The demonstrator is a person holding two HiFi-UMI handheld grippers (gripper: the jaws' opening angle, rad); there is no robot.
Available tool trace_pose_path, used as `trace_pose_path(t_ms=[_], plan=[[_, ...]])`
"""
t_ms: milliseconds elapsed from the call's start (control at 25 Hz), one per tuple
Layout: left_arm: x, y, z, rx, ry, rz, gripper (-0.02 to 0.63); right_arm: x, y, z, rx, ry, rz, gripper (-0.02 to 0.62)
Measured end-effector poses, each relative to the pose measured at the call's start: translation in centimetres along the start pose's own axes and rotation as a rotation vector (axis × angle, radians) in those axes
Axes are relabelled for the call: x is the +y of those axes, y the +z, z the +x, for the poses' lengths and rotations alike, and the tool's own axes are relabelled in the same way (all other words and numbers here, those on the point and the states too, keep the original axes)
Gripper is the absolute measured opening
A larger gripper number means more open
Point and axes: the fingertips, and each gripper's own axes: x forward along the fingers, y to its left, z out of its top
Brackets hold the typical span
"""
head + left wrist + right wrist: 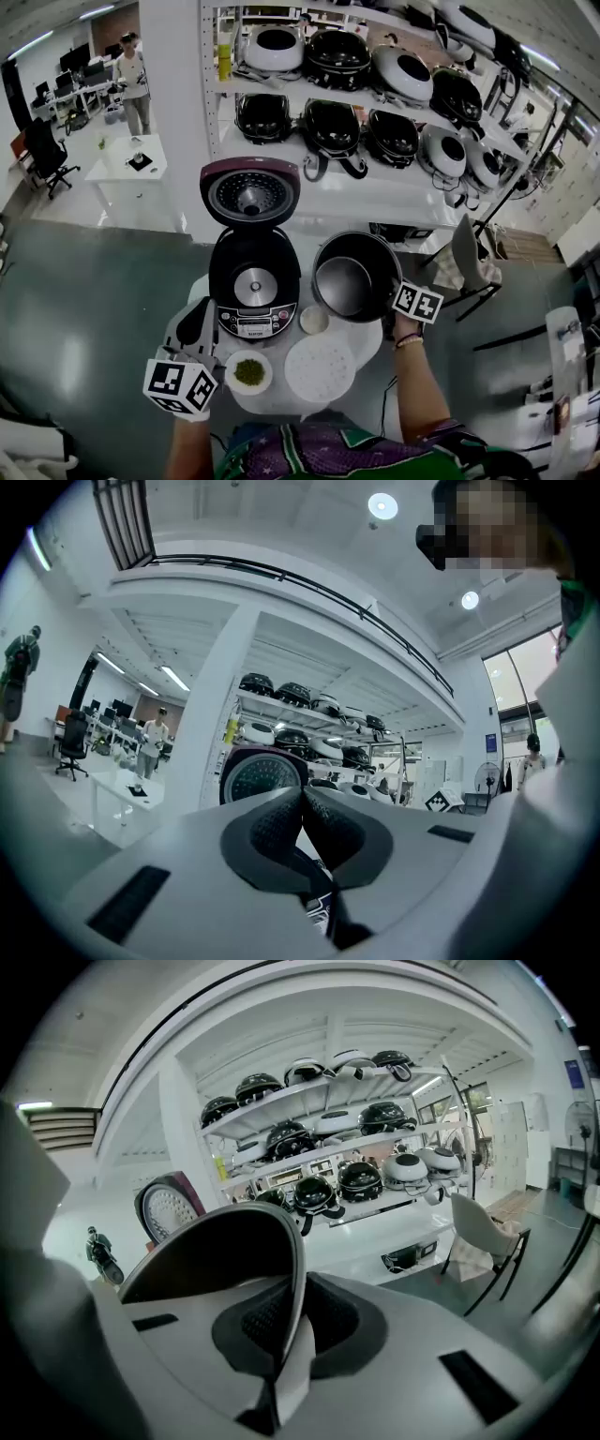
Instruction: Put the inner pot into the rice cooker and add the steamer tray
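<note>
The dark inner pot hangs tilted in the air just right of the open rice cooker, whose maroon lid stands up. My right gripper is shut on the pot's near right rim; in the right gripper view the rim runs between the pads of the right gripper. The white round steamer tray lies flat on the small table in front of the cooker. My left gripper sits at the cooker's left front, and the left gripper is shut with nothing in it.
A small white bowl of green beans and a small white cup sit on the table near the tray. Behind stand white shelves with several rice cookers. A chair is at the right. A person stands far back left.
</note>
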Motion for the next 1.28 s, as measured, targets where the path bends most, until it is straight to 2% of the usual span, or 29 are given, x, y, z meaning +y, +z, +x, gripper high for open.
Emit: trace_pose_path(t_ms=[200, 360, 680, 920, 1280], plan=[[2.0, 0.8, -3.6, -0.02, -0.006, -0.002, 0.021, 2.8, -0.1, -2.7, -0.036, -0.018, -0.012, 0.018], [3.2, 2.1, -6.0, -0.032, -0.016, -0.016, 0.021, 5.8, -0.1, -5.2, -0.06, 0.006, 0.007, 0.018], [3.3, 3.5, -9.0, -0.043, -0.068, -0.015, 0.021, 10.4, -0.7, -8.3, -0.085, 0.032, 0.021, 0.02], [3.9, 3.0, -8.6, -0.045, -0.078, -0.022, 0.021, 13.0, 0.4, -7.4, -0.089, 0.071, 0.018, 0.021], [4.6, 3.7, -5.8, -0.046, -0.058, -0.007, 0.021, 16.8, 2.4, -2.7, -0.075, 0.159, -0.01, 0.024]])
